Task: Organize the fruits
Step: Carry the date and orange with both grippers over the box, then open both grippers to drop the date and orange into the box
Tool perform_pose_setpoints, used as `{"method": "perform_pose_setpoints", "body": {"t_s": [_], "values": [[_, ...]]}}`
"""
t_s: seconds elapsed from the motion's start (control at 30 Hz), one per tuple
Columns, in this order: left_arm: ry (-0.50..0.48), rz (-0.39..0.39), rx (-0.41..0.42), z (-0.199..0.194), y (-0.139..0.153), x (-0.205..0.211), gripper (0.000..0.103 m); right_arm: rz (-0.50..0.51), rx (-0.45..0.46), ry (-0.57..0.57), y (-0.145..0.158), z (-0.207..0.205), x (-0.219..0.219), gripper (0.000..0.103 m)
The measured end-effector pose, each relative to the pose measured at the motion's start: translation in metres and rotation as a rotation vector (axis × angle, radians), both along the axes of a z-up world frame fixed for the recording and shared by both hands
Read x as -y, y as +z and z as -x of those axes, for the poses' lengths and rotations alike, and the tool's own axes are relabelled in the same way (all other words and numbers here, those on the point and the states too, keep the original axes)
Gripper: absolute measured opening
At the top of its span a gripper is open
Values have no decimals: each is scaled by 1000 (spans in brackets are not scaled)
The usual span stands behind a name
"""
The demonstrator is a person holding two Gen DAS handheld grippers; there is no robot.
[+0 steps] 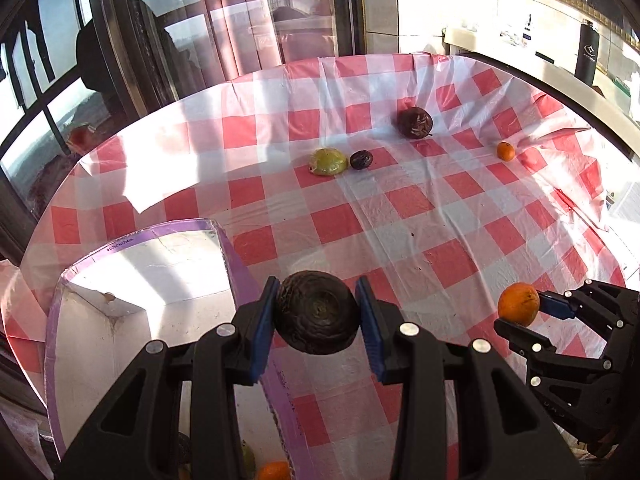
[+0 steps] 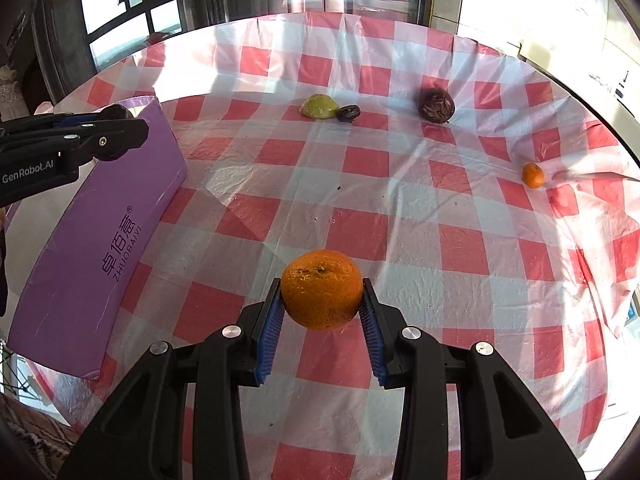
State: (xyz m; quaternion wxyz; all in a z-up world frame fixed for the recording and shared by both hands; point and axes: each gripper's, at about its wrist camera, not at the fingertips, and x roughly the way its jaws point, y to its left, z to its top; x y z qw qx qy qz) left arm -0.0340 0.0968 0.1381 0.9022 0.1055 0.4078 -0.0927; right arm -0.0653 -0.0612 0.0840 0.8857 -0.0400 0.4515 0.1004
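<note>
The left tongs [image 1: 316, 312] clamp a dark, wrinkled round passion fruit [image 1: 316, 312] over the edge of the open purple cardboard box [image 2: 100, 232], whose bottom already shows an orange and something green. The right tongs [image 2: 322, 304] pinch a dimpled orange mandarin [image 2: 322, 288] above the worktop [image 2: 400, 240], draped in crinkly red-and-white checked plastic. Farther off a pale green fruit [image 1: 328, 162], a small shrivelled dark fruit [image 1: 361, 159], a bigger wrinkled dark fruit [image 1: 415, 121] and a small mandarin [image 1: 505, 151] lie loose, so roughly half remains.

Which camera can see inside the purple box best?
The left wrist view: it looks down into the open purple box, showing its white inside and fruit at the bottom. The right wrist view shows only its closed purple side.
</note>
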Motion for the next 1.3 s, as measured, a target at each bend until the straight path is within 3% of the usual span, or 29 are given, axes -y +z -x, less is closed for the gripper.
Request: {"method": "perform_pose_setpoints", "body": {"t_s": [0.43, 0.8, 0.97, 1.3], "values": [[45, -58, -2, 8, -2, -79, 39, -63, 63, 117, 34, 0, -89, 37], [123, -71, -91, 14, -24, -137, 39, 14, 141, 401, 54, 25, -176, 37], [154, -82, -136, 15, -35, -154, 39, 14, 109, 512, 47, 34, -202, 37], [235, -66, -235, 19, -58, -189, 39, -55, -18, 533, 24, 33, -218, 37]]}}
